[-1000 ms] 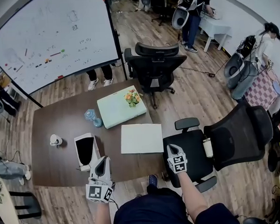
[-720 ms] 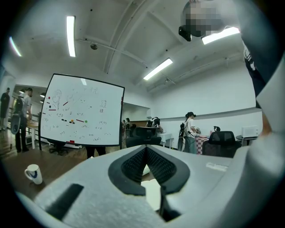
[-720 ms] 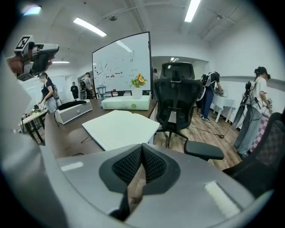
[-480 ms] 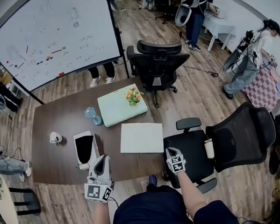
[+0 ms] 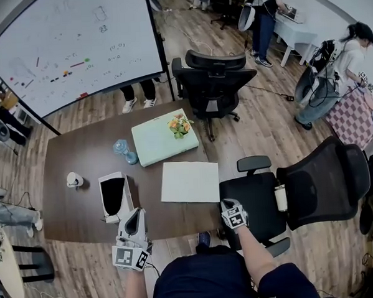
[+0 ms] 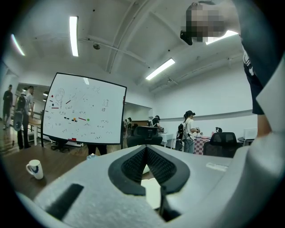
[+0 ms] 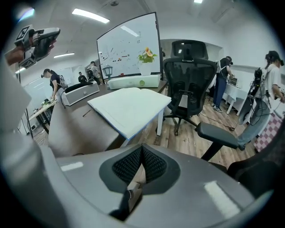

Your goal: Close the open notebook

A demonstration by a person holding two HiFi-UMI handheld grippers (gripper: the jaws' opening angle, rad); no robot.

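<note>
— Left gripper view: the left gripper has its jaws pressed together, nothing between them. The right?
— The right gripper is the same, off the brown table's near edge, beside a black chair. Only its view shows the white notebook's blue edge, flat at the table's corner, wood floor beyond.

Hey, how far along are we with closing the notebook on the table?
Done, it seems: the notebook lies flat as one white slab with no facing pages showing, though I can't be certain. In hand: nothing. The left hand-held gripper and right hand-held gripper are both shut and empty, near the table edge, clear of the notebook. Left: probably nothing.
</note>
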